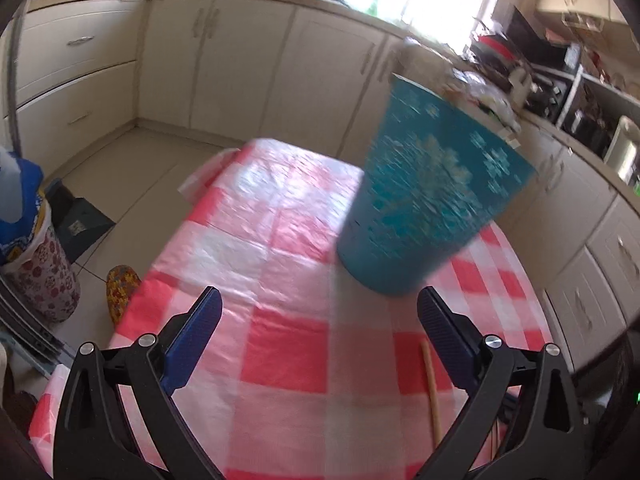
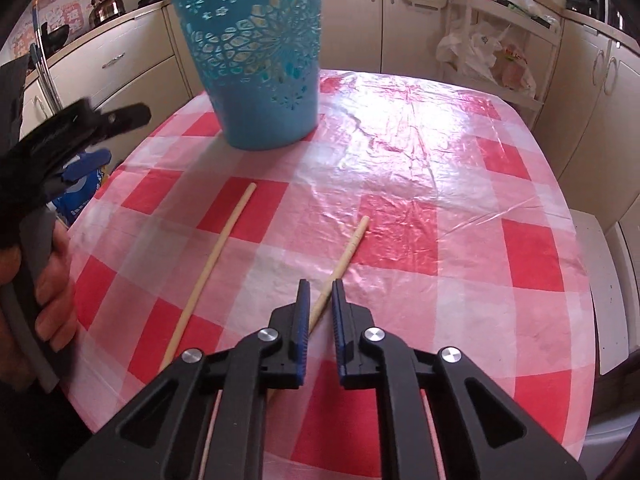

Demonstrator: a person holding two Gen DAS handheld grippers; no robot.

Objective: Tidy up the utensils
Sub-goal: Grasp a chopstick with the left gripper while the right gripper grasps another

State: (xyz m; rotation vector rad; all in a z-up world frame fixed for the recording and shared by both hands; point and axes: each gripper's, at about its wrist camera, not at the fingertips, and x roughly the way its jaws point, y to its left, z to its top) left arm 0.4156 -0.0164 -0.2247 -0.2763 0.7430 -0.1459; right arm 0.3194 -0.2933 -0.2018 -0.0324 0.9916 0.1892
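A blue cut-out plastic basket [image 2: 260, 68] stands upright at the far side of the red-and-white checked table [image 2: 440, 208]; it also shows blurred in the left wrist view [image 1: 424, 196]. Two wooden chopsticks lie on the cloth: one to the left [image 2: 216, 248], one in the middle [image 2: 344, 258]. My right gripper [image 2: 319, 292] has its jaws narrowed around the near part of the middle chopstick, with a small gap still showing. My left gripper [image 1: 320, 308] is wide open and empty, above the table short of the basket. A chopstick [image 1: 432, 388] lies by its right finger.
Cream kitchen cabinets [image 1: 240, 64] ring the table. A white rack with plastic bags [image 2: 492, 52] stands behind the table. A patterned bin with a blue bag [image 1: 36, 248] stands on the floor at the left. The left hand-held gripper [image 2: 80, 136] shows at the right wrist view's left edge.
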